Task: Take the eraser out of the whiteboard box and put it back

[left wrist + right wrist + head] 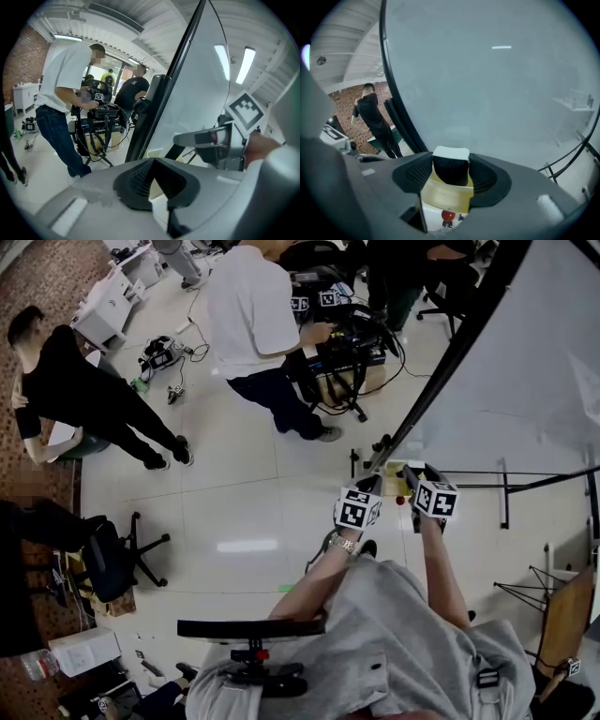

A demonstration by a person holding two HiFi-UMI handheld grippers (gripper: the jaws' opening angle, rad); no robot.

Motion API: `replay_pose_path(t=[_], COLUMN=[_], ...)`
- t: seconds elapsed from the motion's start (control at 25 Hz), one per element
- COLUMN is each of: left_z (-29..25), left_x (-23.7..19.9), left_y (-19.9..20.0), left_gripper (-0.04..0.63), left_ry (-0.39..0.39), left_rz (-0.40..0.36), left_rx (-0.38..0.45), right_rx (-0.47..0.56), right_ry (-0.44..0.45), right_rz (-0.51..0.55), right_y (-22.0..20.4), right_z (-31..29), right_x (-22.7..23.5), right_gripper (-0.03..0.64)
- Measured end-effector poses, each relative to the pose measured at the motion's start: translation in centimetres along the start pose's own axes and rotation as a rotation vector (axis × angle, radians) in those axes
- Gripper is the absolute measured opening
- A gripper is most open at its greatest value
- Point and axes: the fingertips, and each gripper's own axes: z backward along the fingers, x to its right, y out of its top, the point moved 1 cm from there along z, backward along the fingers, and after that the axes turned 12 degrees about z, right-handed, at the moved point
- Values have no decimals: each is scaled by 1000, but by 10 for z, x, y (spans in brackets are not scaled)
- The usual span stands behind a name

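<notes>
Beside a pale whiteboard (497,84), the right gripper (451,165) clamps a white-backed black felt eraser (451,172) above a yellow plastic box (444,198), while the left gripper's (154,161) jaws meet, empty.

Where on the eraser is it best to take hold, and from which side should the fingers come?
Take the eraser by its two flat, opposite black sides, coming from above the yellowish box: it stands upright, white top up. The fingers of the right gripper clamp it just so.
</notes>
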Motion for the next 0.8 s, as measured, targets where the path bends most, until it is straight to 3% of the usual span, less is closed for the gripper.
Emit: replay_pose_path(t=[0.2, 0.44, 0.56, 0.8], left_z=[-4, -4, -6, 4], left_x=[1, 5, 6, -1], left_y=[-6, -12, -14, -15], left_gripper=[3, 3, 3, 3], left_ry=[-5, -19, -15, -4], left_rz=[2, -9, -9, -12], left_rx=[-16, -41, -37, -29], right_rx=[62, 19, -6, 68], right_ry=[33, 75, 57, 0], right_rz=[4, 17, 25, 29], right_y=[19, 2, -17, -13], right_z=[36, 44, 33, 21], right_x=[-11, -32, -29, -20], right_gripper=[252, 250, 250, 250])
